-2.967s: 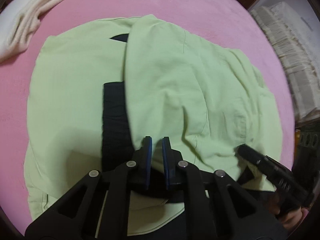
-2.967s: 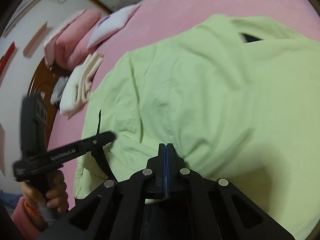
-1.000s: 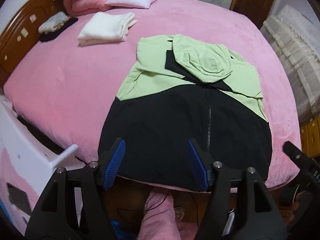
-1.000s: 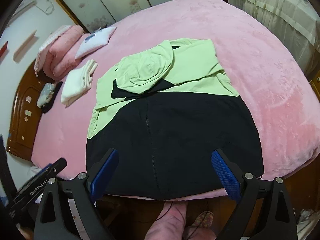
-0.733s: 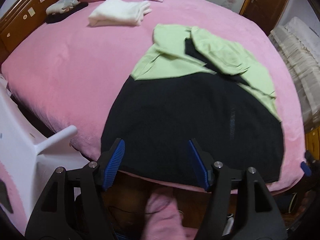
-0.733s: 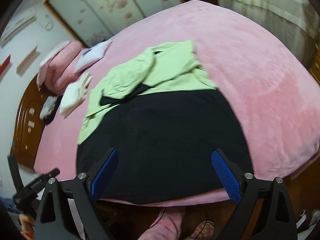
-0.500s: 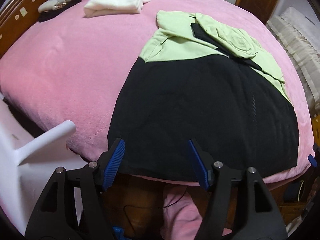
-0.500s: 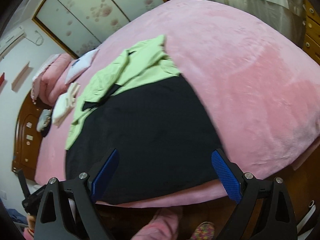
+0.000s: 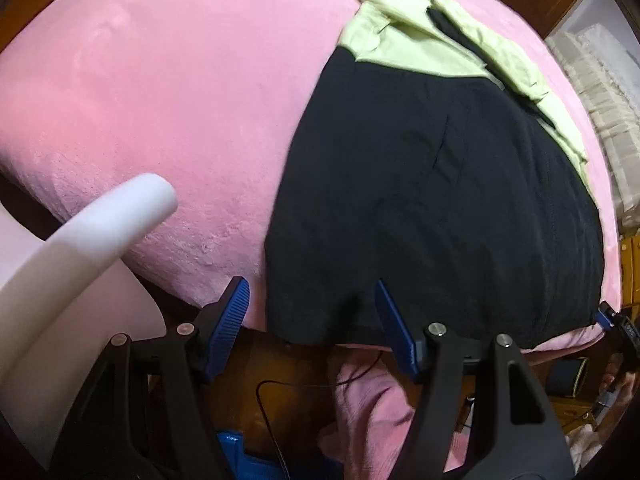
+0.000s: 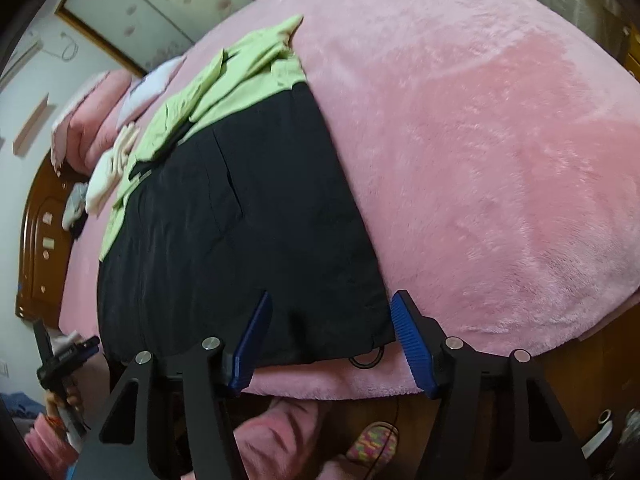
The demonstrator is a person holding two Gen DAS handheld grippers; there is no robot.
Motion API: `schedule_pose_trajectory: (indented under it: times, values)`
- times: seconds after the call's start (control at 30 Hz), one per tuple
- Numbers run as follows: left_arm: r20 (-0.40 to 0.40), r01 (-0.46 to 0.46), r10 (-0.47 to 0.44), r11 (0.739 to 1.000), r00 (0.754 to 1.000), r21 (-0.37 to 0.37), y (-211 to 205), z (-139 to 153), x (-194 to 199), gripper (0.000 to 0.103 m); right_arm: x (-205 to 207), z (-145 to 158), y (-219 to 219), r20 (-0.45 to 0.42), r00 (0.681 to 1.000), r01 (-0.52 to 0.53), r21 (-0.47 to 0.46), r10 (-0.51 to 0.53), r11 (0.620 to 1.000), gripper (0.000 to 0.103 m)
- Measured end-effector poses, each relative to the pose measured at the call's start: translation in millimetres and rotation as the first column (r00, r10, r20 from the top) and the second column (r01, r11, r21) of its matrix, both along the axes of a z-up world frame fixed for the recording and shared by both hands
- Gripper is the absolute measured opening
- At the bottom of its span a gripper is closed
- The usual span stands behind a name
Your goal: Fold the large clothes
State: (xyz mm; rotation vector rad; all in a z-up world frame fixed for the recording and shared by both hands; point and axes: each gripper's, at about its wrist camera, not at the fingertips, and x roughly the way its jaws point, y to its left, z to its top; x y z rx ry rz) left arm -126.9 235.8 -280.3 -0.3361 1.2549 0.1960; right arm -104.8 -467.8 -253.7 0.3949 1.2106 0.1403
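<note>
A large black and light-green jacket (image 9: 436,184) lies flat on the pink bed (image 9: 160,92), black lower part toward me, green hood part (image 9: 416,28) far. My left gripper (image 9: 312,320) is open, its jaws on either side of the jacket's near left hem corner at the bed edge. My right gripper (image 10: 332,332) is open with its jaws on either side of the near right hem corner of the jacket (image 10: 248,240). Neither holds cloth. A drawstring loop (image 10: 366,358) hangs at that corner.
A white chair arm (image 9: 92,224) juts in at the left. Folded white cloth (image 10: 108,172) and pink pillows (image 10: 92,112) lie by the wooden headboard (image 10: 38,240). My pink-trousered legs (image 9: 368,412) and a slipper (image 10: 374,442) are below the bed edge.
Both grippers, open throughout the last second, have dropped and closed in on the jacket's near hem, the left toward the left corner and the right toward the right corner.
</note>
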Motion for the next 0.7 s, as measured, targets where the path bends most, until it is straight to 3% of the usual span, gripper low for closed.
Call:
schedule_pose_trajectory:
  times: [0.13, 0.37, 0.47, 0.57, 0.63, 0.7]
  values:
    - [-0.008, 0.041, -0.041, 0.999, 0.999, 0.033, -1, -8, 8, 0.063, 7, -10, 0, -0.028, 1.0, -0.012, -0.007, 0.012, 1.0, 0.061]
    - [-0.019, -0.018, 0.017, 0.997, 1.0, -0.071, 12, -37, 18, 0.061, 32, -27, 5, -0.081, 0.997, -0.021, -0.036, 0.018, 0.999, 0.048]
    - [-0.027, -0.07, 0.066, 0.985, 0.997, -0.16, 22, -48, 16, 0.052, 39, -32, 9, -0.099, 0.995, -0.024, -0.044, 0.019, 0.999, 0.039]
    - [-0.024, -0.073, 0.07, 0.984, 0.997, -0.16, 19, -46, 13, 0.034, 44, -35, 10, -0.12, 0.993, 0.005, -0.018, -0.007, 1.0, 0.028]
    - [-0.014, -0.06, 0.058, 0.989, 0.998, -0.135, 17, -42, 14, 0.014, 47, -35, 12, -0.141, 0.989, 0.035, -0.004, -0.035, 0.999, 0.024]
    - [0.011, -0.059, 0.061, 0.991, 0.998, -0.119, 13, -36, 14, 0.009, 51, -30, 17, -0.147, 0.988, 0.046, 0.013, -0.044, 0.999, 0.022]
